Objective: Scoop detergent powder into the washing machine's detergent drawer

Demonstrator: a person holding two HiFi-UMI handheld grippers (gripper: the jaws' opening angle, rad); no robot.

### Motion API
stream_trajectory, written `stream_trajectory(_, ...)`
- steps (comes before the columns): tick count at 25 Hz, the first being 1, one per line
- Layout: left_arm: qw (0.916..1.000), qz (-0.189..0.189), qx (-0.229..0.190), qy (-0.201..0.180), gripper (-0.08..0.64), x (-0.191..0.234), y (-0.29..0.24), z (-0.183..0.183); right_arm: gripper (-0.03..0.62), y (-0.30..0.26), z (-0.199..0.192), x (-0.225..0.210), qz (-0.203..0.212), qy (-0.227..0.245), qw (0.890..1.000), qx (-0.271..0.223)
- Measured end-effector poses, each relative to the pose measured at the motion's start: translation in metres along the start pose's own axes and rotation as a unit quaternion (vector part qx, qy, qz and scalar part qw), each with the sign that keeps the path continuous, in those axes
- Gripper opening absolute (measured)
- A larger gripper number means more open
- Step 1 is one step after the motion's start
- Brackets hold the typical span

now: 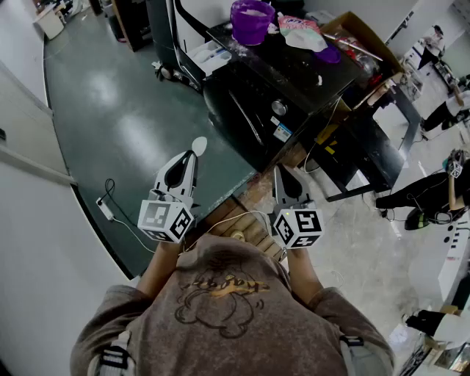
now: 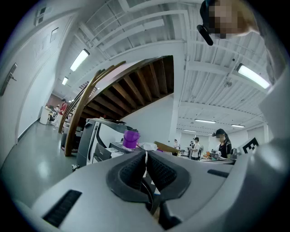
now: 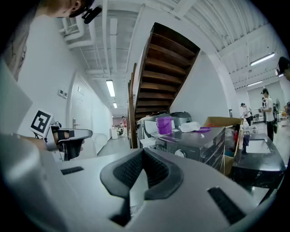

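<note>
Scooping not begun: left gripper [image 1: 189, 163] clamps a white scoop [image 1: 198, 145], right gripper [image 1: 285, 176] closed empty, both well short of the washing machine [image 1: 294, 81].

The washing machine [image 1: 294, 81] top is glossy, the purple bucket [image 1: 252, 20] plastic, the floor [image 1: 125, 125] shiny.

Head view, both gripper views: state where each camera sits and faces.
Head view: on the head, steeply down at the washing machine; forearms, left gripper, right gripper show.
Left gripper view: on that gripper, facing the machine; jaws shut on a scoop.
Right gripper view: likewise; jaws shut, empty; left gripper at left.
All share the purple bucket.
</note>
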State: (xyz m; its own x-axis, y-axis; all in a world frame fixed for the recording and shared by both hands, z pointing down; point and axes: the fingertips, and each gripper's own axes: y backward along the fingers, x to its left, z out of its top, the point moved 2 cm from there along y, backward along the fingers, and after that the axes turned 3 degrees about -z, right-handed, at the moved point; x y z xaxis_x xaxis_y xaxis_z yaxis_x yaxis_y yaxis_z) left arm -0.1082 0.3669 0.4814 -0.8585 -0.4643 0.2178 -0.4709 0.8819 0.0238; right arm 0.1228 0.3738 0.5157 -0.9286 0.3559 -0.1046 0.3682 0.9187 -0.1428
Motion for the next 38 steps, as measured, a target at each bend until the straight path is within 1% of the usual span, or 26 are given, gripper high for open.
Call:
stream_trajectory(5,0.9999,0.012,-0.004,-0.003,0.023,0.0,-0.008,0.0,-0.002,-0.006,-0.001,-0.012,0.002,-0.007,1.0,0.005)
stream_trajectory(8,0.9999,0.013,0.001,-0.005,0.023,-0.005,-0.015,-0.007,-0.002,-0.009,-0.003,-0.024,0.006,-0.013,1.0,0.004)
stream_trajectory(14,0.9995,0.029,0.0,-0.012,0.023,-0.013,-0.031,-0.016,0.0,-0.021,-0.008,-0.043,0.031,-0.009,0.999,0.01)
stream_trajectory(19,0.9989,0.042,-0.022,-0.002,0.023,-0.019,-0.039,-0.004,-0.001,-0.03,-0.009,-0.054,0.041,-0.009,0.999,0.016)
stream_trajectory(23,0.9985,0.046,-0.03,-0.004,0.023,-0.018,-0.044,0.006,0.0,-0.039,-0.007,-0.054,0.046,-0.012,0.999,0.016)
stream_trajectory(25,0.9983,0.049,-0.03,-0.002,0.023,-0.014,-0.047,0.011,-0.002,-0.043,-0.007,-0.052,0.048,-0.011,0.999,0.017)
stream_trajectory(31,0.9984,0.041,-0.039,0.002,0.023,0.005,-0.067,0.01,0.0,-0.068,-0.007,-0.052,0.047,-0.012,0.998,0.026)
stream_trajectory(38,0.9985,0.039,-0.037,0.009,0.023,0.054,-0.111,0.016,0.0,-0.132,-0.002,-0.05,0.047,-0.001,0.999,0.027)
